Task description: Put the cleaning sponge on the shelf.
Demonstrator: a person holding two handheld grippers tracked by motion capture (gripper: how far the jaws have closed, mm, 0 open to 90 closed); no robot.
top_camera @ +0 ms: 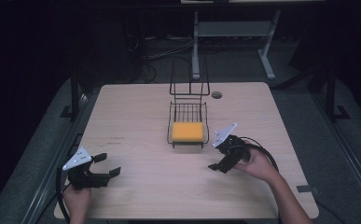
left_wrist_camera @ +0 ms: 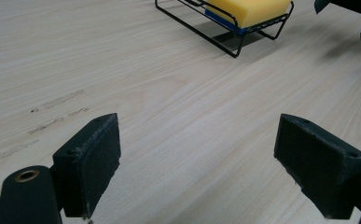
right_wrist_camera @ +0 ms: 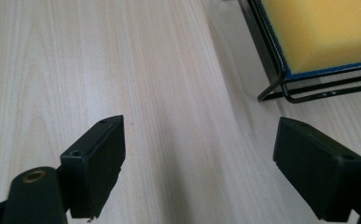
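Sponge (top_camera: 187,132) lies in wire rack (top_camera: 188,110), frame centre; right gripper (top_camera: 221,160) just lower right of rack, jaws wide, empty; left gripper (top_camera: 107,164) lower left, wide, idle; judged step: approach; next: right jaws straddle sponge, close.

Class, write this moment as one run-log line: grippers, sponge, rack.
left gripper: open, empty, near table edge | right gripper: open, empty, beside rack | yellow sponge: lying in black wire rack | table: wood

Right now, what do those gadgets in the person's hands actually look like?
Both are black. The left gripper and the right gripper each end in two blocky, flat-faced jaws, carry a pale grey three-cornered plate on top and trail a black cable. The forearms are bare, with no sleeves in sight.
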